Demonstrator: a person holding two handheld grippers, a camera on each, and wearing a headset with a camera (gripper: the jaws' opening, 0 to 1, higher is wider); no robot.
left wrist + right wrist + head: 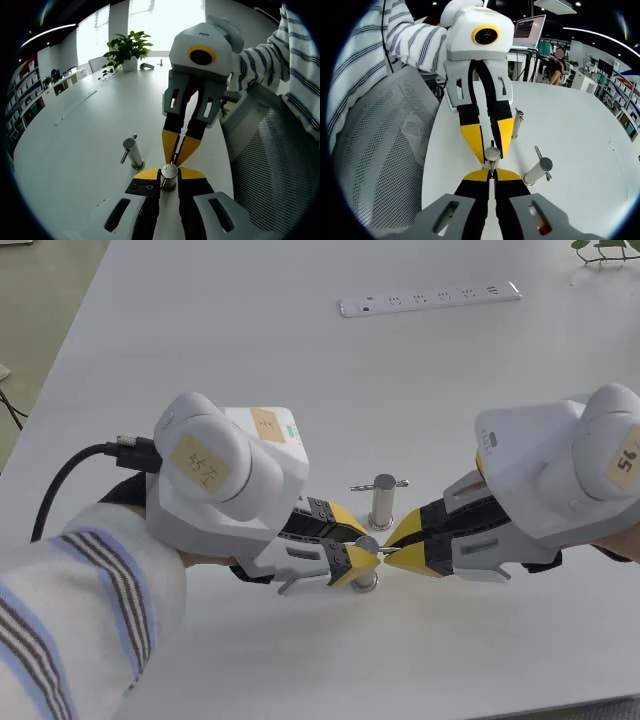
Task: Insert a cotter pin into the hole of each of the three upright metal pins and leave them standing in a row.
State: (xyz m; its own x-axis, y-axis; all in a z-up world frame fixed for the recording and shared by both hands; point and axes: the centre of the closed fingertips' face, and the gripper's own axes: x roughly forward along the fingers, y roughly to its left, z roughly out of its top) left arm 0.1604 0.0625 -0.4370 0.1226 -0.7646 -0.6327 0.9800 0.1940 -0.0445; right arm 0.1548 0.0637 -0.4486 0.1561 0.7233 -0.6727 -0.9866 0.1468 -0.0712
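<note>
My left gripper [368, 558] is shut on an upright metal pin [365, 565] standing on the white table [300, 360]; its jaws clamp the pin [169, 176] in the left gripper view. Facing it, my right gripper [392, 545] is shut on a thin cotter pin [491, 167] whose tip meets the pin's head [492, 154]. Just behind stands a second metal pin [383, 500] with a cotter pin [380, 485] through its top, also in the gripper views [132, 152] [540, 170]. A third metal pin [517, 122] stands farther back beside the left gripper [492, 150].
A white power strip [430, 298] lies far back on the table. A black cable [70, 475] trails from the left gripper. A grey mesh chair [385, 145] sits at the table's near edge. A potted plant [125, 47] stands at the table's far end.
</note>
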